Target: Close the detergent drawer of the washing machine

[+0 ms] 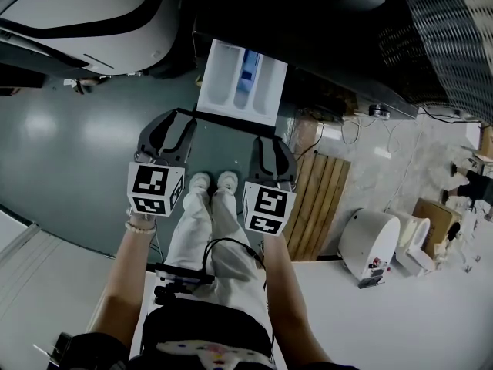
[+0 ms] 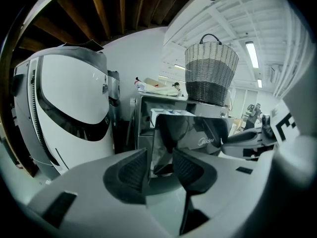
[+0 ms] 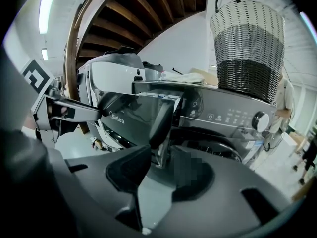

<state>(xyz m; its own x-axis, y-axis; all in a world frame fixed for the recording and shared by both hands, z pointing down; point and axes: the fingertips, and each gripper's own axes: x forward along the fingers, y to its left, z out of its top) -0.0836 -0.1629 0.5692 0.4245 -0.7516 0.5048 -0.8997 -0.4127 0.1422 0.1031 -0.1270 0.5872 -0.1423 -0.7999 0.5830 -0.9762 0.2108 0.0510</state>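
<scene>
The detergent drawer [image 1: 243, 79] stands pulled out of the dark washing machine [image 3: 233, 115], showing its white tray with a blue compartment. Its glossy dark front panel [image 1: 231, 120] faces me. My left gripper [image 1: 179, 122] is at the panel's left end. In the left gripper view the panel [image 2: 198, 133] has its left edge between the pads, and the left gripper [image 2: 161, 165] is closed on it. My right gripper [image 1: 269, 141] is at the panel's right end. In the right gripper view the right gripper [image 3: 161, 160] grips the edge of the panel [image 3: 133, 115].
A woven basket [image 1: 447, 37] sits on top of the washing machine. A large white machine [image 1: 85, 21] stands to the left. On the floor to the right lie a wooden pallet [image 1: 320, 206] and a white appliance [image 1: 370, 245]. My shoes [image 1: 214, 180] are just below the drawer.
</scene>
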